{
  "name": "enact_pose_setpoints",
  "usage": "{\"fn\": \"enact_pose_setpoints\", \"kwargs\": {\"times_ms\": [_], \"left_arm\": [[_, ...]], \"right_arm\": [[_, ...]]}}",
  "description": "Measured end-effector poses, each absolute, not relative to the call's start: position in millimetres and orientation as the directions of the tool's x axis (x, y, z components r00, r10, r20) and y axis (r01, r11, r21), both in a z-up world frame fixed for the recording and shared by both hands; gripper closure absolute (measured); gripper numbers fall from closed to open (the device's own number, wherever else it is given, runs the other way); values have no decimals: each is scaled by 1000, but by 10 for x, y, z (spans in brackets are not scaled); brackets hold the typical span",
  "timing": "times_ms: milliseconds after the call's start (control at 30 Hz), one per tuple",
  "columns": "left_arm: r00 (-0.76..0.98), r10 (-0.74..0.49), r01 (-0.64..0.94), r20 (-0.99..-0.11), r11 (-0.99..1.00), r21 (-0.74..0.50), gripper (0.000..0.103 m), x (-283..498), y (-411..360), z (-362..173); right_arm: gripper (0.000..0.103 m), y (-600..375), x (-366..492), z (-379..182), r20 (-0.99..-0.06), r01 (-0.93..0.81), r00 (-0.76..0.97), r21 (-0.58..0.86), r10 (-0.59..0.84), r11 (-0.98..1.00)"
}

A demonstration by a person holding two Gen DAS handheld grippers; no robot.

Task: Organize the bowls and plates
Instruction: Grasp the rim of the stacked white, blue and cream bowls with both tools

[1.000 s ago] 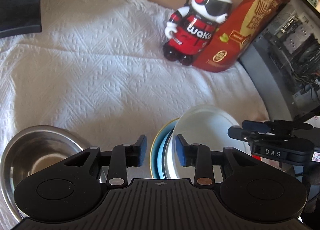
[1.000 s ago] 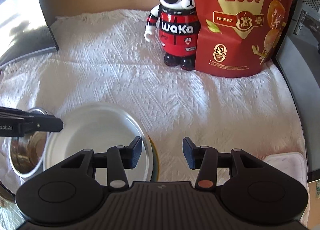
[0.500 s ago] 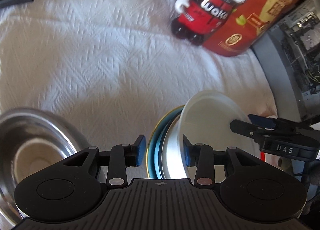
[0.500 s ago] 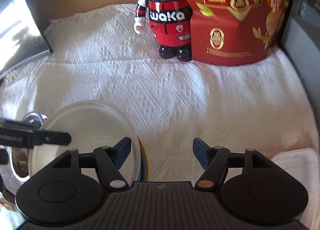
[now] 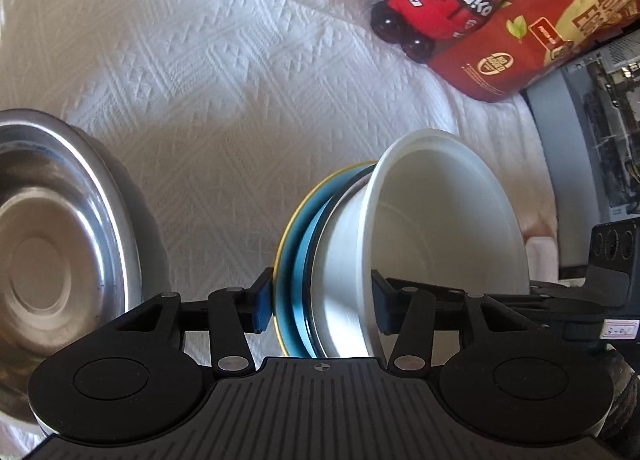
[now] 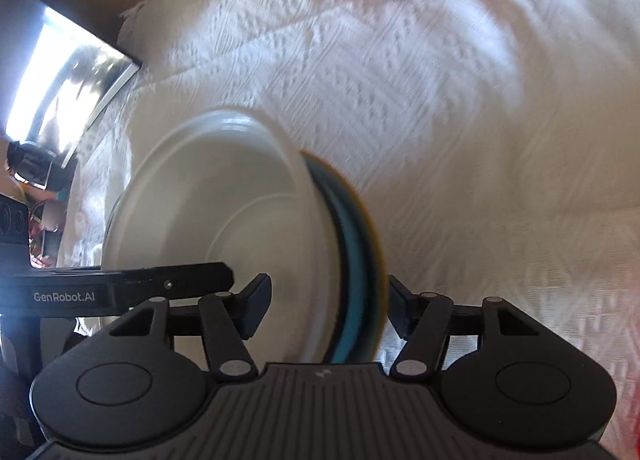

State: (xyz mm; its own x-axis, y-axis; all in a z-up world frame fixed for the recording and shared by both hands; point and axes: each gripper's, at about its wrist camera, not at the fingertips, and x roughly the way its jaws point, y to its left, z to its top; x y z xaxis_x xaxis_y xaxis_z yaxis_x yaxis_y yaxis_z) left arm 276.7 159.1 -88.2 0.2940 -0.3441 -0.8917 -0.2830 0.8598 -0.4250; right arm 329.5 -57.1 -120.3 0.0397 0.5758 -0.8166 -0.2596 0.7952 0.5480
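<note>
A white bowl (image 5: 440, 220) sits on a blue plate with a yellow rim (image 5: 294, 252) on the white cloth. My left gripper (image 5: 320, 304) straddles the near edge of this stack, one finger outside the plate's rim, the other inside the bowl. Its jaws are opening. In the right wrist view the same bowl (image 6: 220, 200) and plate (image 6: 356, 244) stand between the fingers of my right gripper (image 6: 328, 310). Those jaws are closing, with gaps showing on both sides. A steel bowl (image 5: 60, 240) lies apart at the left.
A red and black toy figure (image 5: 452, 0) and a red snack pouch (image 5: 520, 48) stand at the back. An open computer case (image 5: 600, 120) borders the right, and a dark screen (image 6: 60, 80) the far left. White textured cloth (image 5: 200, 60) covers the table.
Both grippers have sunk toward the bowl-and-plate stack, which looks larger. The left jaws have spread wider around its edge. The right jaws widened and now straddle bowl and plate.
</note>
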Motion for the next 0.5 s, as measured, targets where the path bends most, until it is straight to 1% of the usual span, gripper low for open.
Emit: {"fn": "enact_pose_setpoints", "kwargs": {"times_ms": [133, 267, 400, 500], "left_arm": [[300, -346, -306, -889, 848, -433, 51, 2757, 1603, -906], [276, -348, -326, -896, 843, -428, 51, 2772, 1610, -931], [297, -351, -330, -888, 835, -441, 51, 2693, 1633, -941], [301, -377, -345, -876, 813, -469, 51, 2627, 1694, -970]], "right_arm": [[40, -556, 3304, -1217, -801, -262, 18, 574, 599, 776], [36, -516, 3310, -1195, -803, -299, 0, 569, 596, 766], [36, -496, 3310, -1177, -806, -299, -1, 565, 592, 769], [36, -472, 3320, -1153, -807, -303, 5, 562, 591, 770]]}}
